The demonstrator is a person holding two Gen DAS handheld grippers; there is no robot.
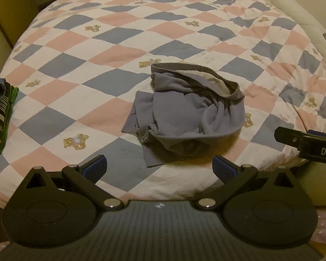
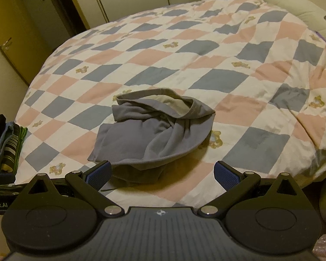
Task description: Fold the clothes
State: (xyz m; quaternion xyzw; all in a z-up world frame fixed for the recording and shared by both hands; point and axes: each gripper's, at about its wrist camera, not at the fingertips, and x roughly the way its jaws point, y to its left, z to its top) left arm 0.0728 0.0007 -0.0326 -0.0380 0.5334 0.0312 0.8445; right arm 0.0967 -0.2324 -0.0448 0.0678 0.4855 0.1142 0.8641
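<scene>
Left hand-held gripper (image 1: 159, 169) spread wide, holding nothing, hovering over the near edge of the bed (image 1: 80, 50). Right hand-held gripper (image 2: 162, 175) same: wide open, empty. Crumpled grey-blue garment (image 1: 184, 111) lies on the checked quilt (image 1: 119, 34) just ahead of both, centred between the left one's fingers, nearer the right one's left finger (image 2: 98, 174). Not touching either. Small stack of folded clothes (image 1: 0, 111) at the bed's left edge, well apart. Pillow (image 1: 293, 10) far right.
</scene>
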